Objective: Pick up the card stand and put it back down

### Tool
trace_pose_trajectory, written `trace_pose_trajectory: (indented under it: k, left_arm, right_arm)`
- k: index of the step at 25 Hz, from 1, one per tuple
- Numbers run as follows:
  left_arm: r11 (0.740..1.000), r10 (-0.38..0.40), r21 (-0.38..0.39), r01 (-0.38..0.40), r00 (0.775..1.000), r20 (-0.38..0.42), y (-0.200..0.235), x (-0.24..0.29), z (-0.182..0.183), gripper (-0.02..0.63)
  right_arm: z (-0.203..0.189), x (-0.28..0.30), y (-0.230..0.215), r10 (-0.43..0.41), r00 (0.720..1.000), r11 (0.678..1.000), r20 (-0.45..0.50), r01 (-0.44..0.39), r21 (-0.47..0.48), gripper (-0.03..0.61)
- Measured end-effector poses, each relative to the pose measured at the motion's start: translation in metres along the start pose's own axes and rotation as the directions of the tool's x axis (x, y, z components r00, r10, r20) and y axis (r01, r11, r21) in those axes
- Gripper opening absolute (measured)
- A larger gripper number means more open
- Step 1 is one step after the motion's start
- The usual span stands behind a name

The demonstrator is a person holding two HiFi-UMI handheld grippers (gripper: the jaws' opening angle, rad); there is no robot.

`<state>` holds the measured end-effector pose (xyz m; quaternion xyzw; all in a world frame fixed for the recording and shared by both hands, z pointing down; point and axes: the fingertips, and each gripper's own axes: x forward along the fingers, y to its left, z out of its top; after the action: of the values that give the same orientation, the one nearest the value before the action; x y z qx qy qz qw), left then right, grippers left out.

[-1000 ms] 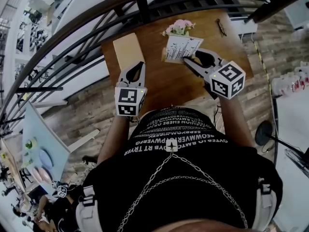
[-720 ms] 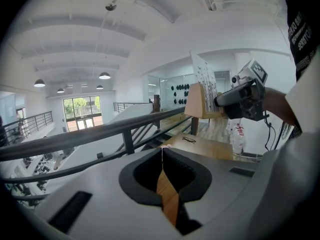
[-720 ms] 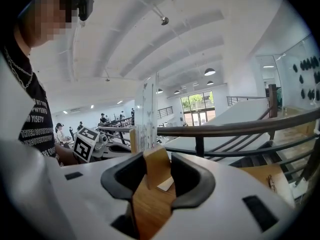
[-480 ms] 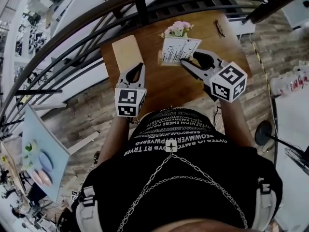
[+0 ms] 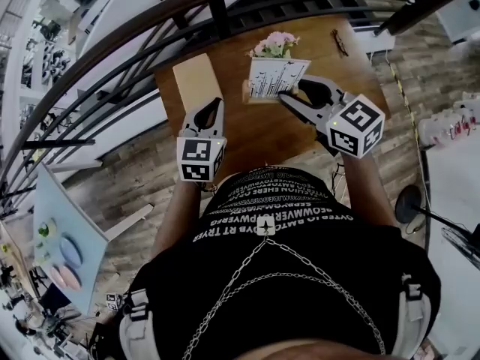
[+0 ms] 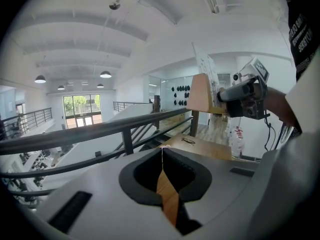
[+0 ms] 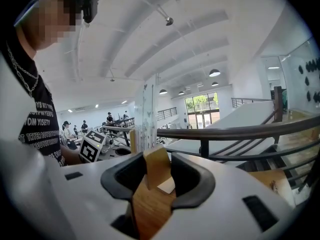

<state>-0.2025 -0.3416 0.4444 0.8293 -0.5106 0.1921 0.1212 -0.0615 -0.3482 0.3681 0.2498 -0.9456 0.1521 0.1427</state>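
Jaws of the right gripper pinch the wooden foot of the card stand, which is raised off the table, far centre, near the flowers. The stand looks light and stiff at the foot, but its tall card would likely flex, so the foot is the place to grip. The right arm reaches forward, tipped slightly down. The left gripper hangs near left, closed and empty.
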Motion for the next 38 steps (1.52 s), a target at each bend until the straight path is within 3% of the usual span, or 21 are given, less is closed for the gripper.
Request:
trace_pose_trajectory:
  k: [5, 15, 25, 32, 38]
  left_arm:
    - [1.000, -0.005, -0.014, 0.005, 1.000, 0.002, -0.002, 0.000, 0.003, 0.029]
    - [1.000, 0.012, -0.009, -0.013, 1.000, -0.027, -0.009, 0.001, 0.003, 0.029]
    - [0.989, 0.140, -0.042, -0.144, 0.987, -0.077, -0.041, 0.010, 0.014, 0.029]
    - [0.979, 0.186, -0.074, -0.192, 0.979, -0.085, -0.047, 0.020, 0.015, 0.029]
    - [0.963, 0.243, -0.089, -0.254, 0.963, -0.116, -0.084, 0.015, 0.005, 0.029]
  right_arm:
    - [-0.008, 0.004, -0.001, 0.023, 1.000, 1.000, -0.005, -0.023, 0.001, 0.167]
    - [-0.062, 0.004, -0.018, 0.006, 0.996, 1.000, -0.090, -0.005, 0.004, 0.167]
    - [-0.137, -0.011, -0.077, 0.050, 0.985, 0.997, -0.167, -0.040, 0.066, 0.167]
    - [-0.160, 0.013, -0.112, 0.057, 0.984, 0.998, -0.170, -0.059, -0.003, 0.167]
    - [-0.211, 0.002, -0.138, 0.070, 0.979, 0.997, -0.194, -0.071, 0.000, 0.167]
